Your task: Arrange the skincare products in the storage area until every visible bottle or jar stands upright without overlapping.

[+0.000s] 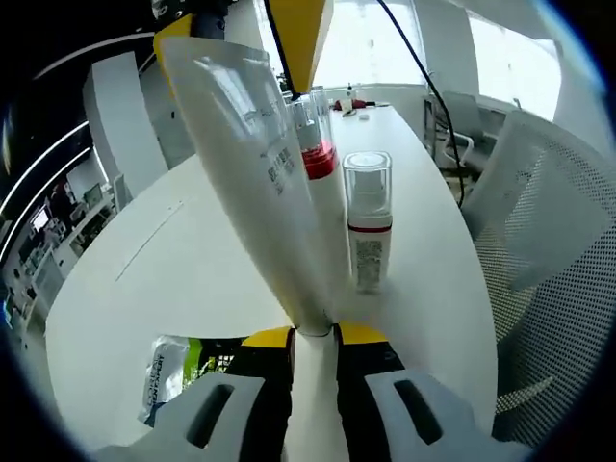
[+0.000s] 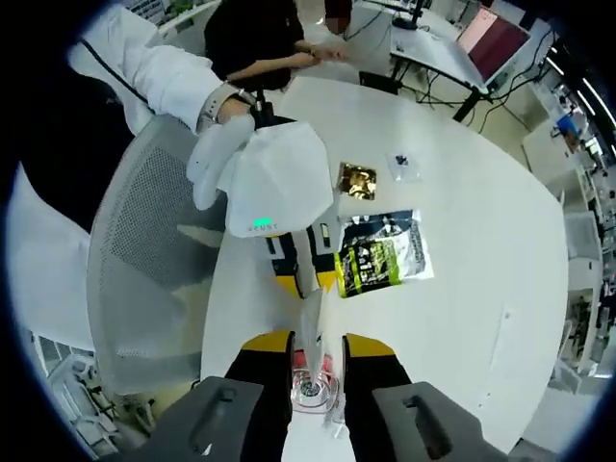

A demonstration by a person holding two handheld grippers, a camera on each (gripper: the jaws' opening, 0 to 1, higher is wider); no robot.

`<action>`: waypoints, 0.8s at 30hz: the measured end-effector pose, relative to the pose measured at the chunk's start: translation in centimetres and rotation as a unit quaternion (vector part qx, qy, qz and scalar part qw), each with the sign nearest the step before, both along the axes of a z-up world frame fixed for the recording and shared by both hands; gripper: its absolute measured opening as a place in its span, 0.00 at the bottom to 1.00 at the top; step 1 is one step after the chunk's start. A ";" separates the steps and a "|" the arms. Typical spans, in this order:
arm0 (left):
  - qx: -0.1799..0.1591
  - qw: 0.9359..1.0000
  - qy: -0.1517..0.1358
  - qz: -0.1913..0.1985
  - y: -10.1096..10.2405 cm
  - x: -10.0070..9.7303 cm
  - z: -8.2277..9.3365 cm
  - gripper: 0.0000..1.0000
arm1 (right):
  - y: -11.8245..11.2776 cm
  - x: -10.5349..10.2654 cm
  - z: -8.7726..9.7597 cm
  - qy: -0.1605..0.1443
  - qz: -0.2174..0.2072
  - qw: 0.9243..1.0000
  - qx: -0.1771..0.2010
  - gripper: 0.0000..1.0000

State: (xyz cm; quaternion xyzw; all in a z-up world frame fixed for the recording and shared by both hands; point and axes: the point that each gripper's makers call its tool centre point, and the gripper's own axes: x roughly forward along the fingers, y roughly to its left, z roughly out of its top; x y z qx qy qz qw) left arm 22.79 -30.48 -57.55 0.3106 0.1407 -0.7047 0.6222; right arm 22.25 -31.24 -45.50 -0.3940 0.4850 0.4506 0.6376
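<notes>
In the left gripper view, the left gripper [image 1: 314,339] is clamped on the narrow cap end of a white tube [image 1: 252,164], its 2 yellow-tipped jaws pressed against either side. The tube rises from the jaws and fans out toward its flat crimped end, leaning to the upper left of the view, with grey print running along its face. Just behind it on the white table [image 1: 192,260] stand 2 upright bottles: a small pump bottle [image 1: 367,223] with a clear cap and a red band, and a taller bottle [image 1: 316,144] with a red collar, partly hidden by the tube. A yellow jaw of the other gripper [image 1: 300,38] hangs at the top of this view, above the taller bottle. A green and black packet [image 1: 183,371] lies flat on the table, left of the left gripper's jaws.

In the right gripper view, the right gripper [image 2: 317,356] points down, its jaws apart, with the clear bottle top [image 2: 311,385] between them; whether they touch it I cannot tell. Beyond the jaws the left gripper is seen holding the tube, under a gloved hand [image 2: 265,178]. The packet lies just beside it, and further off a small gold sachet [image 2: 357,181] and a clear bag [image 2: 403,166]. A mesh chair [image 2: 149,260] stands at the table edge.
</notes>
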 end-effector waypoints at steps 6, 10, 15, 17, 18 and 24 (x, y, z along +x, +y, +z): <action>0.004 1.000 -0.003 0.000 0.0 0.1 -0.2 0.11 | -2.4 -1.0 1.6 -0.011 -0.022 0.999 0.021 0.14; 0.005 1.000 -0.002 0.000 0.0 0.1 -0.3 0.11 | -5.3 -1.3 2.2 -0.032 -0.061 0.998 0.012 0.14; 0.005 1.000 -0.001 0.001 0.1 0.1 -0.3 0.11 | -7.6 -2.5 1.5 -0.032 -0.089 0.996 0.003 0.14; 0.006 1.000 0.001 0.002 0.1 0.1 -0.3 0.11 | -8.1 -2.8 0.9 -0.030 -0.097 0.995 0.005 0.15; 0.007 1.000 0.000 0.003 0.2 0.2 -0.3 0.11 | -8.3 -3.0 0.5 -0.028 -0.102 0.994 0.003 0.15; 0.017 1.000 0.001 0.008 1.2 1.0 -0.4 0.11 | -9.1 -4.1 -1.5 -0.014 -0.113 0.993 -0.008 0.18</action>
